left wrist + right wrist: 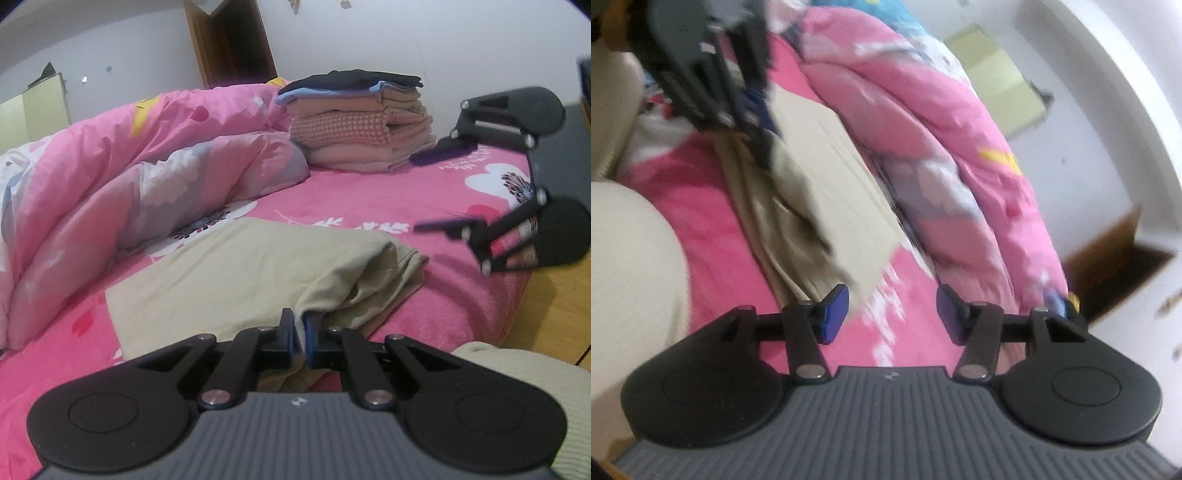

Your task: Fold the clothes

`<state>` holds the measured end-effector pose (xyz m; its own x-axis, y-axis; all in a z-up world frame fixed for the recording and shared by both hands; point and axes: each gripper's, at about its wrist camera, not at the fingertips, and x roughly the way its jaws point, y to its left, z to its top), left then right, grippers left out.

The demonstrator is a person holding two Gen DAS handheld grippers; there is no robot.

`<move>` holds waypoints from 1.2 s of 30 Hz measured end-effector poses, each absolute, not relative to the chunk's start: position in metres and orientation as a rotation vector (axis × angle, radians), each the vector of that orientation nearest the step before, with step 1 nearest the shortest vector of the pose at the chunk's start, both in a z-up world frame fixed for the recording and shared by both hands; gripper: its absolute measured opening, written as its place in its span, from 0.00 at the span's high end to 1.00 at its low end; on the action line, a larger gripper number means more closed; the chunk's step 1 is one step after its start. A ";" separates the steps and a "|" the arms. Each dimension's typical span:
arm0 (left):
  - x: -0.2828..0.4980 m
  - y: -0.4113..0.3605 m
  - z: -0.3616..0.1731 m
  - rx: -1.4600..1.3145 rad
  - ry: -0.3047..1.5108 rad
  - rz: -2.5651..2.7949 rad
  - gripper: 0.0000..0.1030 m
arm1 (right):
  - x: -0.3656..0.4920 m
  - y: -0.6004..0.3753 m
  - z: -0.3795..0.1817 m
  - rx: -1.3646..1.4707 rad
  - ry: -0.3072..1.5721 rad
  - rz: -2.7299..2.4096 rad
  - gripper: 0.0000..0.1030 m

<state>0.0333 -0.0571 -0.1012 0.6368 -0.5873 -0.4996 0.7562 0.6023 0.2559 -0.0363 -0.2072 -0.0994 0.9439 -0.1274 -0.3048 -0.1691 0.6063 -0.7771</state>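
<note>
Folding is being carried out on a beige garment (251, 273) that is lying partly doubled over on the pink bed (424, 295), in front of a stack of folded clothes (354, 122) near the wall. Its near corner is being pinched by the left tongs (300, 332), clenched on the cloth, while the right tongs (892, 314) are being held released with nothing between the pads, off to the garment's side. By the look of it, a free edge is being sought next, so the right tongs would need to be closed on it before the fold is drawn across.

light: soft, even | right view motion-blurred | edges fisheye-bent
</note>
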 end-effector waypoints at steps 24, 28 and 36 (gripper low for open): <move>0.039 -0.048 -0.100 0.472 0.473 -0.720 0.58 | -0.006 -0.225 -0.110 -0.438 0.380 0.372 0.71; 0.028 -0.040 -0.091 0.484 0.460 -0.721 0.55 | -0.011 -0.222 -0.103 -0.496 0.390 0.358 0.70; 0.064 -0.005 -0.044 0.172 0.542 -0.704 0.35 | -0.014 -0.242 -0.062 -0.307 0.310 0.412 0.70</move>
